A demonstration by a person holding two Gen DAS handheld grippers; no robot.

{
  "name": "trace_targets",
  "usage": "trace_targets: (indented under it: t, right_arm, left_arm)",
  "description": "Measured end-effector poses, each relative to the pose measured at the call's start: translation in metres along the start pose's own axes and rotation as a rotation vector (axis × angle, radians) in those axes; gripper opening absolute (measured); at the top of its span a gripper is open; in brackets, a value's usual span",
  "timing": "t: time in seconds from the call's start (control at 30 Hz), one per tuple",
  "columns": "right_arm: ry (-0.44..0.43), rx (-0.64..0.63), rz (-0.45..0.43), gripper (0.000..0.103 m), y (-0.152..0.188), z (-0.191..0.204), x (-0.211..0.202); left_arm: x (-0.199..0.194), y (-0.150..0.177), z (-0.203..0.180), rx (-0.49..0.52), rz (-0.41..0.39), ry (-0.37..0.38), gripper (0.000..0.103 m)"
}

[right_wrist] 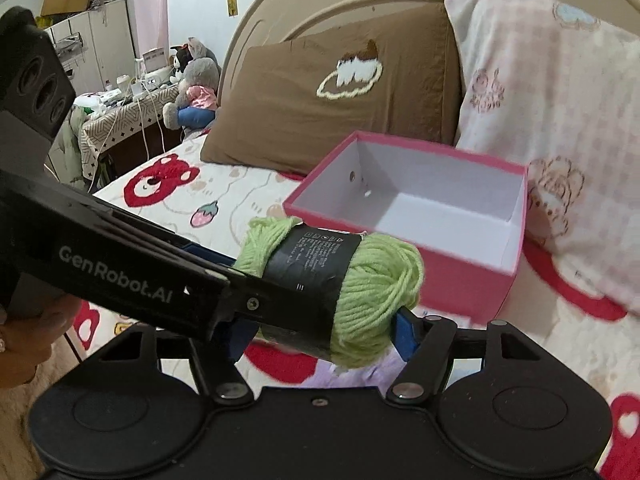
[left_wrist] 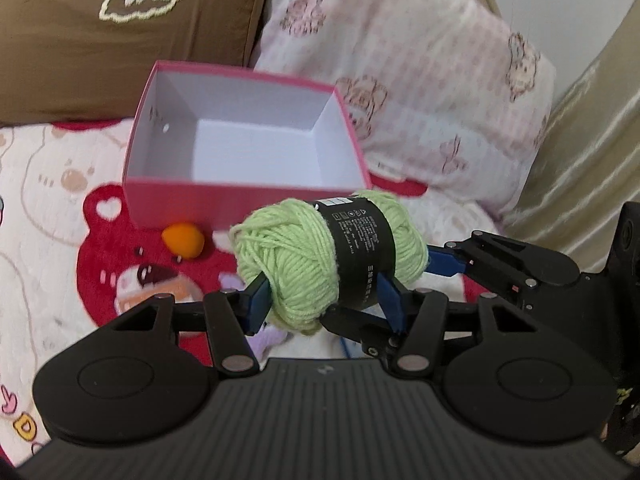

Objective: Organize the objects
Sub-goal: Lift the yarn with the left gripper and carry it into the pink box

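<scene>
the green yarn ball point(left_wrist: 328, 260) hangs above the bed, just in front of the pink box point(left_wrist: 248, 140), pinched by the left gripper point(left_wrist: 326, 300) and the right gripper point(right_wrist: 324, 324) together.

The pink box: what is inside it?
The pink box shows only bare white floor and walls; nothing lies inside. The green yarn and the near wall hide its closest strip of floor.
</scene>
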State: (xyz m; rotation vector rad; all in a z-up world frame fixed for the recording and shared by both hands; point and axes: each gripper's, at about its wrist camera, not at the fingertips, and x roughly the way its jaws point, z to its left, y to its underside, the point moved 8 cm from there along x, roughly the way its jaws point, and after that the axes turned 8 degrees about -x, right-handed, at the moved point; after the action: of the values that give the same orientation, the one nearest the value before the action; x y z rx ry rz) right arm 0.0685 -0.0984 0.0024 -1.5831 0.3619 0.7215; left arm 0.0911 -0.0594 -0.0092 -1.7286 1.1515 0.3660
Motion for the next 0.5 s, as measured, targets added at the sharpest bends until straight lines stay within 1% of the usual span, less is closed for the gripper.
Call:
trace_targets:
  t: [0.07,0.13,0.27,0.33,0.4,0.5]
  right_arm:
    - [0.012,-0.018,-0.006,0.071,-0.013,-0.006,-0.003]
    - [0.017,-0.025,-0.004,0.071,-0.023,-0.011,-0.003]
    - [0.015,0.015,0.008,0.071,-0.045,-0.026,0.004]
    - [0.014,0.03,0.022,0.071,-0.056,-0.034,0.011]
    - [0.024,0.01,0.034,0.071,-0.066,-0.039,0.016]
    - [0.038,-0.001,0.09,0.071,-0.082,-0.052,0.025]
  left_arm:
    - [-0.001,-0.011,-0.003,-0.005,-0.001,0.004,0.055]
    - [0.001,-0.023,-0.001,-0.034,0.007,0.016,0.055]
    - [0.006,-0.05,0.005,-0.053,-0.011,0.028,0.055]
    - [0.011,-0.063,0.006,-0.056,-0.013,0.036,0.055]
    - [0.017,-0.075,0.008,-0.067,-0.004,0.05,0.055]
    - [0.027,-0.093,0.01,-0.102,0.012,0.091,0.055]
